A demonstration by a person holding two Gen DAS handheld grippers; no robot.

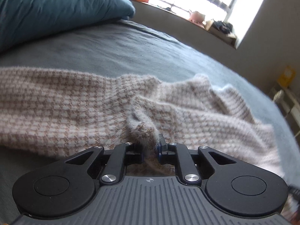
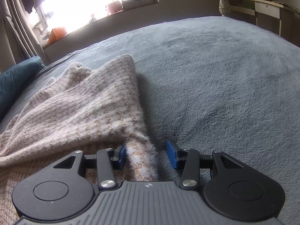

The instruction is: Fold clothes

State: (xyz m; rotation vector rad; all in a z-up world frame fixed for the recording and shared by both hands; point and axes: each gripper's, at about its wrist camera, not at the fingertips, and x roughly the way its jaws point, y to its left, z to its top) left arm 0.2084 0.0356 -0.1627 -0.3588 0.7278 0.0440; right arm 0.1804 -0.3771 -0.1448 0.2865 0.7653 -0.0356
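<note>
Sweater (image 1: 75,110): fuzzy houndstooth knit, lying rumpled on grey bed (image 1: 105,56), near teal pillow (image 1: 56,7). Soft, light, limp; take by edges or corners. Left gripper (image 1: 151,151): jaws narrow, pinching fold. Right gripper (image 2: 146,156): jaws half-wide, straddling hem strip, apparently not gripping.

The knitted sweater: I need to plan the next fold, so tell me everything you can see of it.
The sweater is a fuzzy knit in a small beige-and-white check, soft and hairy at its edges. It lies rumpled and mostly spread on the grey-blue bed cover, with raised ridges and one part lifted into a peak. The left gripper pinches a bunched fold of it. A narrow strip runs between the pads of the right gripper, which stand apart and do not clamp it.
</note>
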